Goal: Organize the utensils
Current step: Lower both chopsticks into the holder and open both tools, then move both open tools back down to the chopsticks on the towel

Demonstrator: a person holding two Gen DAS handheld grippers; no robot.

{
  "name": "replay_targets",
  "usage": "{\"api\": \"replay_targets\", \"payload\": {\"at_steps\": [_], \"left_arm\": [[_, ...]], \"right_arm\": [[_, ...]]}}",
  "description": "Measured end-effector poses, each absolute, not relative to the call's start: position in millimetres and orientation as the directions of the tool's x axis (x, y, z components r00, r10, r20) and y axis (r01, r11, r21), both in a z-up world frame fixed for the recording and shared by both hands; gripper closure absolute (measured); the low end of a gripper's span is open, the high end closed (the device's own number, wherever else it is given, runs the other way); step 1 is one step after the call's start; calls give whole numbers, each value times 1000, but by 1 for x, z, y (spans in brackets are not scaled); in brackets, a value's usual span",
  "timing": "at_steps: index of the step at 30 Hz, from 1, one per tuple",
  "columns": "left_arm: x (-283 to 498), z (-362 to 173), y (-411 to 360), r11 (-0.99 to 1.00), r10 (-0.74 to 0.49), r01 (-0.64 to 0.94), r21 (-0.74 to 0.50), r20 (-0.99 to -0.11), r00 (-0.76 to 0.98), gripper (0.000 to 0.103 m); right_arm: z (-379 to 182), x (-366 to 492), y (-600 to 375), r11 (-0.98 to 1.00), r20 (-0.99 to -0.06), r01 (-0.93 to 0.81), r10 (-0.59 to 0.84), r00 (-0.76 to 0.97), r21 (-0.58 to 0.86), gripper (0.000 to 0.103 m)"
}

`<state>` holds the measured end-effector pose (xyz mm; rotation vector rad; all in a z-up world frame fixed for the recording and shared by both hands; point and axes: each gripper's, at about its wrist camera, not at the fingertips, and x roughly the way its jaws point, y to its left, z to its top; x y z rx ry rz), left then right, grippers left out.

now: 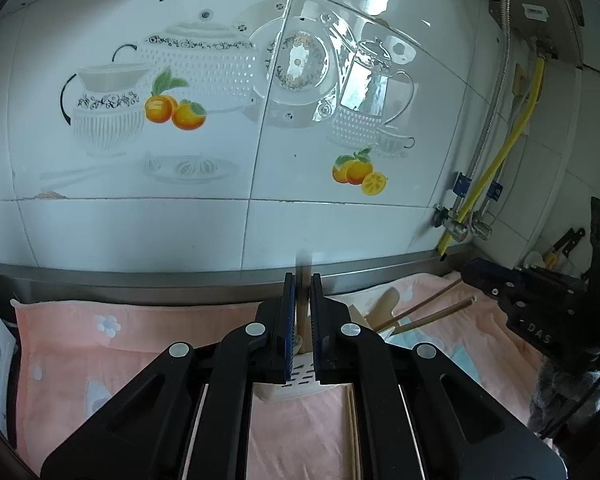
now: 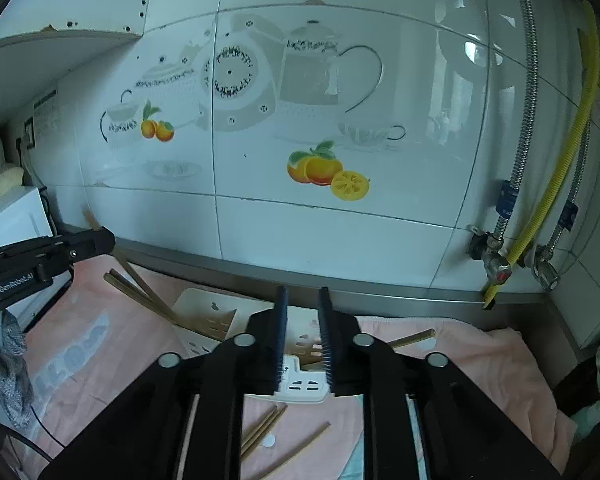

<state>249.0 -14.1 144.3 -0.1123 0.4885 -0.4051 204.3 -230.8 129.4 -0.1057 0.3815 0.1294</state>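
Holding one chopstick [image 1: 302,312], the left tongs [image 1: 302,276] are almost shut, and their blue pads press on it from both sides. The chopstick stands nearly straight up between the pads, and its top pokes out above the tips. In the right wrist view the same stick slants down from the left tongs, and its low end goes into the white holder [image 2: 196,304].

The holder has little slots in it. It lies on a pink towel [image 2: 460,344] that covers the bench [image 2: 380,294], close to the back edge, where the shiny steel rim meets the tiled wall [image 2: 340,240]. More chopsticks [image 1: 428,308] already sit in the holder and lean out toward the right side of the bench. A pale wooden handle [image 1: 386,302] sticks up beside them.

The right tongs [image 2: 302,290] hang just above the front part of the holder. There is a narrow gap between their pads, and nothing is in it. A few loose chopsticks [image 2: 262,426] lie flat on the towel nearer the front edge, under the right tongs.
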Motion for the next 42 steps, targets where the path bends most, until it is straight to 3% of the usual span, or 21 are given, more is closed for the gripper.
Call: {"api": "replay_targets", "payload": {"at_steps": [13,14,17,28,36,42], "left_arm": [[191,148,-1,918,-394,370,-141,-430,812,90],[186,147,0,917,-397,373,-143,-433,809,84],[168,143,7,915,-400,376,-145,-439,805,74],[114,117,23,904,-421,396,-158,-474,773,73],[98,76,23,904,-420,394,-169,-535,734,73],[102,49,30,908,-415,366,-206,-572,708,73]], "right_arm": [[119,120,-231,981,-335,-194,176,926,-18,71],[115,113,-231,979,-341,-205,193,920,1,71],[103,96,-232,970,-366,-239,239,899,45,71],[42,46,-219,957,-457,-272,290,841,106,71],[-39,67,-214,966,-591,-188,258,764,178,71],[-78,93,-209,963,-648,-127,254,718,237,79]]}}
